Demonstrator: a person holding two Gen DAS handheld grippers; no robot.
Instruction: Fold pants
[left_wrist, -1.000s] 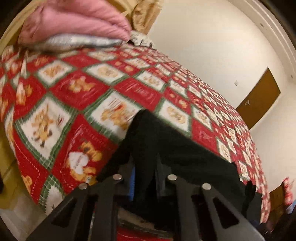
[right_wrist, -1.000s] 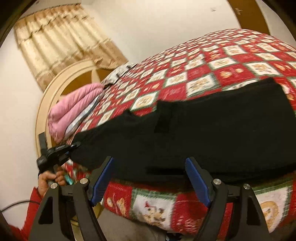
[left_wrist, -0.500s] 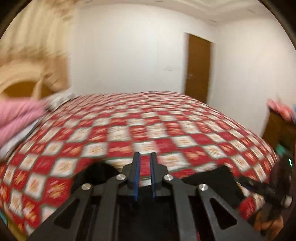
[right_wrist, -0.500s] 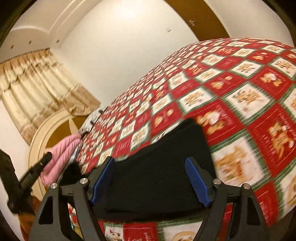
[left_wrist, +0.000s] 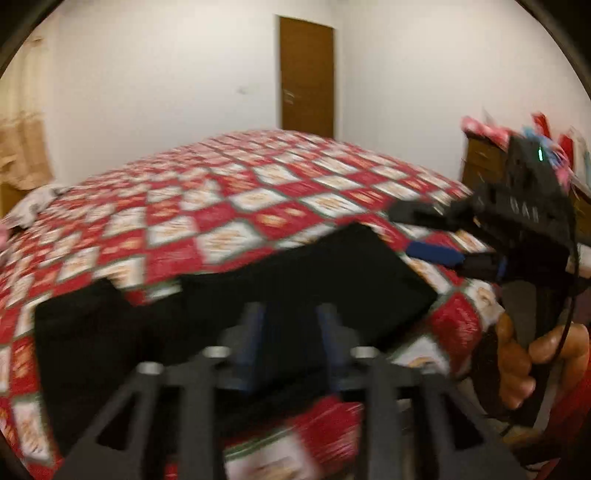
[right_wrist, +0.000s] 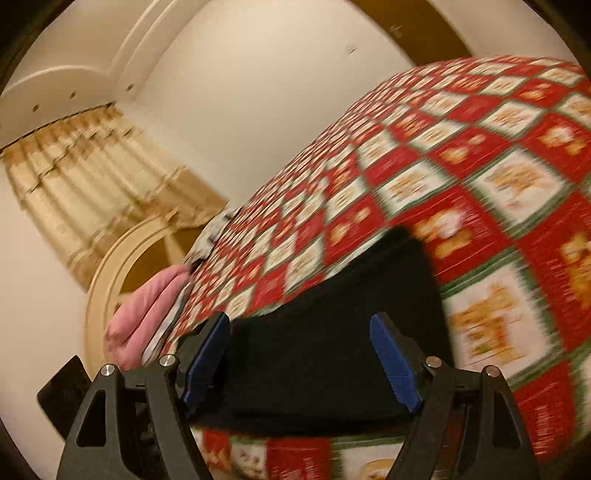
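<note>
A: Where do the pants (left_wrist: 236, 317) lie?

B: They lie flat and dark on the near edge of the bedspread (left_wrist: 229, 206), with the long axis along that edge. They look already folded lengthwise, I think.

A: Which gripper is nearer?

B: Both are close. The left gripper (left_wrist: 290, 343) hangs above the middle of the cloth, its jaws are opening and nothing is between them. The right gripper (right_wrist: 299, 354) points at the right end, jaws spread wide, the cloth just beyond them and not pinched.

A: And the pose?

B: Both tilt somewhat down toward the bed. The right hand (left_wrist: 532, 354) holds its handle beside the bed corner.
</note>
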